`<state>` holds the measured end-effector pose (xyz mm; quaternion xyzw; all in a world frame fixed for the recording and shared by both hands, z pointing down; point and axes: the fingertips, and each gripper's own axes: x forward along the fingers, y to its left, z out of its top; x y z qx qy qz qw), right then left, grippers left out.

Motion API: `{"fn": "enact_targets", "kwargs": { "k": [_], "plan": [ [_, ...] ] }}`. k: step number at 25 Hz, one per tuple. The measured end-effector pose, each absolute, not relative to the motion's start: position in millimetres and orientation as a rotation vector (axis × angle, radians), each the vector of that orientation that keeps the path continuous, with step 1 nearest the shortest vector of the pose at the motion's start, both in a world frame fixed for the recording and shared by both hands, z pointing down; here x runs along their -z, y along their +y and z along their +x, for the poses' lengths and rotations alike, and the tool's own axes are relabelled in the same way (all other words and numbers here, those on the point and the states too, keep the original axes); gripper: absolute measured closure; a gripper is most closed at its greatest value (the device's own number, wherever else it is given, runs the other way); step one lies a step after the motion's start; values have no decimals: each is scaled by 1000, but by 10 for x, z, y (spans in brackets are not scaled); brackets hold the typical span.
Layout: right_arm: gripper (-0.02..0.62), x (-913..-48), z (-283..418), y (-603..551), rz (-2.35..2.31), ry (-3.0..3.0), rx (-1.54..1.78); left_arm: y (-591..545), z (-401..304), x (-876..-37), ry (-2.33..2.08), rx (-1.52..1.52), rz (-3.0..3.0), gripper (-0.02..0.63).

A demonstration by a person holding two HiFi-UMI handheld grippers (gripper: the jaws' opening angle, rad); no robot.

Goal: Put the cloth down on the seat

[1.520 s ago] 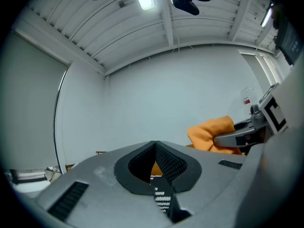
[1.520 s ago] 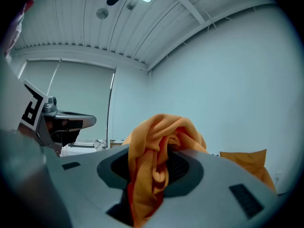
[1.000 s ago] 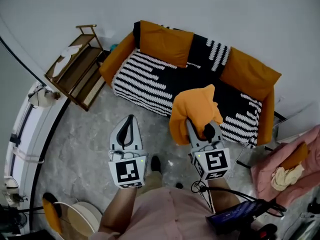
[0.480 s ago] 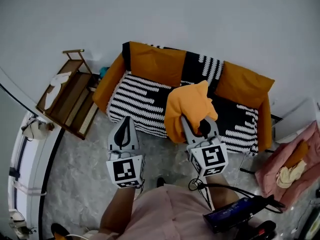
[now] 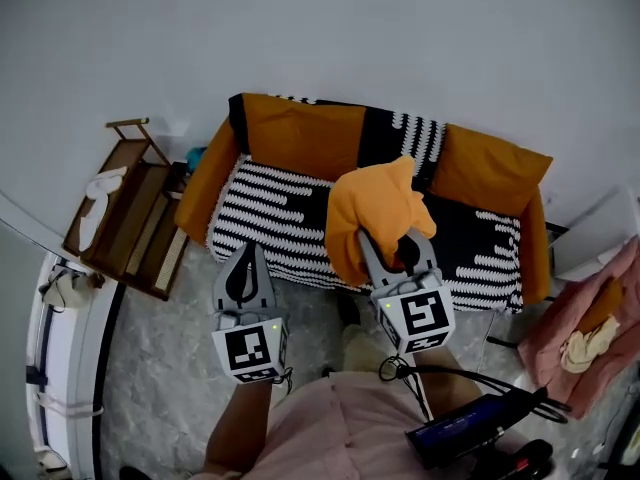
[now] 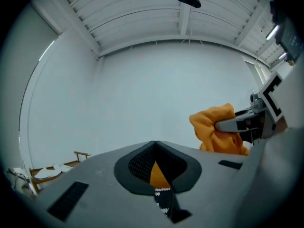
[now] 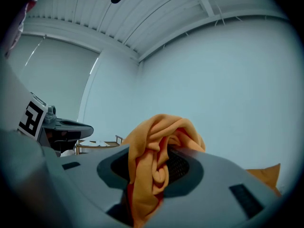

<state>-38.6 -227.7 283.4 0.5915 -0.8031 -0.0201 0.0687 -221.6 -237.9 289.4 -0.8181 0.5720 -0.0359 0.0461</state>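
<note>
A bunched orange cloth hangs from my right gripper, whose jaws are shut on it; in the right gripper view the orange cloth spills out between the jaws. It hangs above the front of the sofa seat, which is black with white stripes. My left gripper is shut and holds nothing, lower left of the cloth, over the floor before the sofa. In the left gripper view the cloth shows at right, pinched by the other gripper.
The sofa has orange back cushions and orange arms. A wooden rack stands left of it. Pink fabric lies at the right edge. A black device with cables hangs near the person's waist.
The view has moved closer to the sofa. My right gripper has carried the cloth up and forward over the seat's front. The left gripper has kept its place beside it.
</note>
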Motion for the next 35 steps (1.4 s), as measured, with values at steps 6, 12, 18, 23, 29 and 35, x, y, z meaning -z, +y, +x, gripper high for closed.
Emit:
{"fn": "enact_targets", "kwargs": {
  "k": [6,12,18,23,29,35],
  "plan": [
    [459,-3058,-209,-2965,1756,-2401,2,-3112,-2035,-3102,1756,174,-2527,595],
    [459,-3380,41,-3714,1724,-2376,-83,-3798,-1715,-3365,1722,232,-2563,595],
    [457,-3821,311,-4344,1684,-2342,-193,-4400,-1390,-3667,1696,275,-2618,595],
    [457,-4284,418,-4795,1628,-2320,-267,-4861,-1223,-3986,1704,328,-2647,595],
    [456,-4955,483,-5134,1553,-2284,-365,-5198,-1128,-4443,1702,405,-2687,595],
    [454,-5593,586,-5457,1528,-2213,-425,-5507,-1062,-4928,1716,481,-2714,595]
  ]
}}
